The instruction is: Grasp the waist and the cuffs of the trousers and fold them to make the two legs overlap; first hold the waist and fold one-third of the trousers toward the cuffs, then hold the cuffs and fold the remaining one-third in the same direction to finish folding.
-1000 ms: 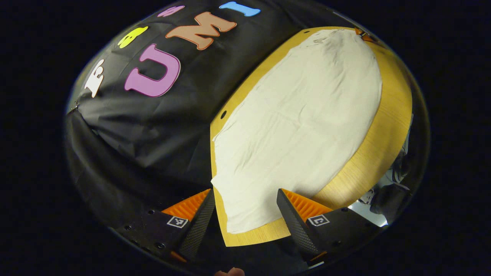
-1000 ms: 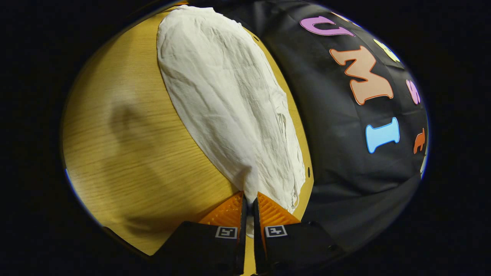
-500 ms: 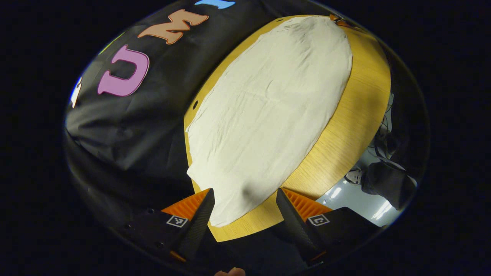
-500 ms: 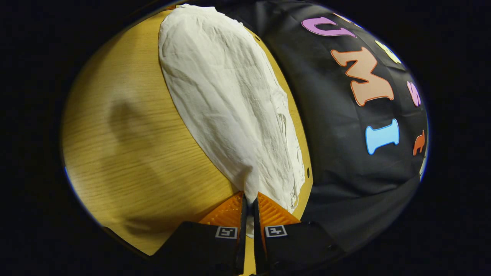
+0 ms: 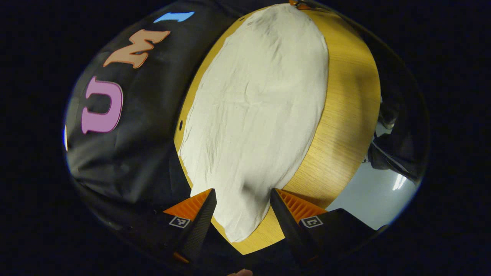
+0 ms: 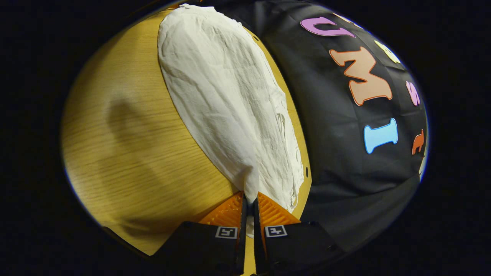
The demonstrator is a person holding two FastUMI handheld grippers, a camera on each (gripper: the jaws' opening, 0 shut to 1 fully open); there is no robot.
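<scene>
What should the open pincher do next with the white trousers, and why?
Probably the left gripper should lower and close on the trousers end lying between its open fingers. The right gripper already pinches its end, so both ends must be held before folding on the table.

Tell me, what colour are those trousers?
Off-white, plain, no pattern; the trousers show best in the left gripper view.

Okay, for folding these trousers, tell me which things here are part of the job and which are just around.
Part of the job:
- trousers, pale, spread on the table
- right gripper, shut on one end of the trousers
- left gripper, open, over the other end

Just around:
- wooden table underneath
- black cloth wall
- pale floor beyond the table edge
</scene>
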